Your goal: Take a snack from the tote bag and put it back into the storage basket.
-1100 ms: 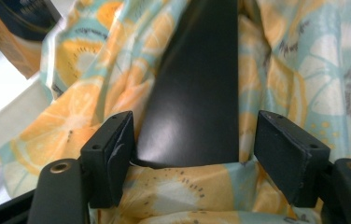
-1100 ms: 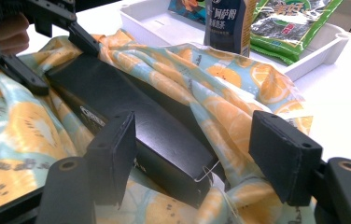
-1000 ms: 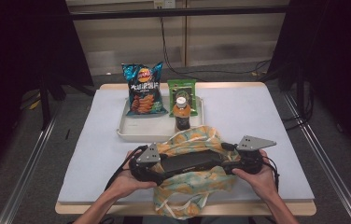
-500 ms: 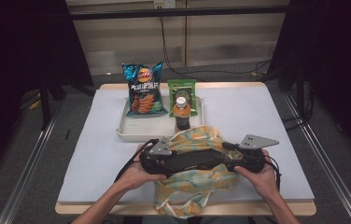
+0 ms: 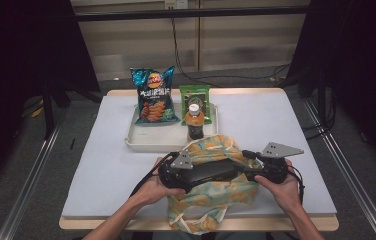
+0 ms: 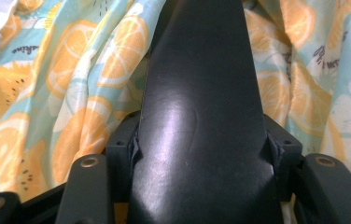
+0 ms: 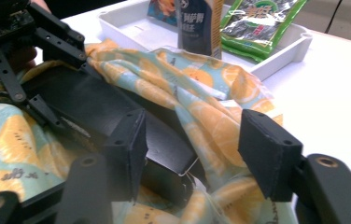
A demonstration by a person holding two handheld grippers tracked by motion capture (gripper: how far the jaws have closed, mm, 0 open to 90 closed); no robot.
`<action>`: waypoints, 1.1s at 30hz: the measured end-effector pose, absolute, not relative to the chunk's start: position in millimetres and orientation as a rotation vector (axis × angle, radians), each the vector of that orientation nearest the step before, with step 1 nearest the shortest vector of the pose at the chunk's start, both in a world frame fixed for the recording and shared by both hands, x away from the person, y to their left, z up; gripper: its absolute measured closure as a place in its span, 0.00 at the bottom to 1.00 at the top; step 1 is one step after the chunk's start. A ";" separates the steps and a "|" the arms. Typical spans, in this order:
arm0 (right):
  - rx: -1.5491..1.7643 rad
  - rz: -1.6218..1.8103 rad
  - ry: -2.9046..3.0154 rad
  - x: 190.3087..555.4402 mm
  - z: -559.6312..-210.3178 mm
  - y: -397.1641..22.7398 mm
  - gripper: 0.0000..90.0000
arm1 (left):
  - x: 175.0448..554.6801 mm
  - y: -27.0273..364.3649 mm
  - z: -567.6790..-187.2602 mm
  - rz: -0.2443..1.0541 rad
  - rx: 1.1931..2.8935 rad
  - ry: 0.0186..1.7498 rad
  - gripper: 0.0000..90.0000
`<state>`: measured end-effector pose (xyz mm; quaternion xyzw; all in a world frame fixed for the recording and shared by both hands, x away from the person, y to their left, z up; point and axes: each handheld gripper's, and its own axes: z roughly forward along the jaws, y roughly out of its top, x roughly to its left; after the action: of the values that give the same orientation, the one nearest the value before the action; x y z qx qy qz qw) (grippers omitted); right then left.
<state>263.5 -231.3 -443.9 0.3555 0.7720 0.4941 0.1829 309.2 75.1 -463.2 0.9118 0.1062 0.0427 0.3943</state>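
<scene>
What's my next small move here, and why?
Probably grip the orange-print cloth bag with the right gripper, whose jaws have just been closing but stand apart with its fabric between them; the glossy black flat case lies at the opening.

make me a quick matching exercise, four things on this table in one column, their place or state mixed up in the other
Things:
1. chip bag
2. bottle
3. fabric bag
4. long black object

Places:
A. spread at the table's near edge
B. across the fabric, between both grippers
C. standing, tray's right front
D. leaning, tray's left back

Pairs: 1-D, 2-C, 3-A, 4-B
</scene>
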 end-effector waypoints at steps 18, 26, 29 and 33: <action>1.113 1.391 2.095 264.4 -441.1 -255.9 0.46 | 297.9 92.1 -444.9 0.042 2.220 0.234 0.48; 1.101 1.426 2.211 266.5 -446.3 -252.7 0.77 | 294.6 91.8 -438.4 0.018 2.175 0.219 0.48; 1.103 1.409 2.247 267.2 -442.8 -254.0 0.95 | 296.1 91.9 -435.8 0.003 2.146 0.221 0.48; 1.120 1.397 2.234 263.7 -439.7 -258.6 1.00 | 297.4 89.1 -430.6 0.006 2.109 0.231 0.48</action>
<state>263.7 -258.6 -439.7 0.3874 0.7727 0.4832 0.1388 297.4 89.1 -430.6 0.8676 0.0952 0.0024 0.4881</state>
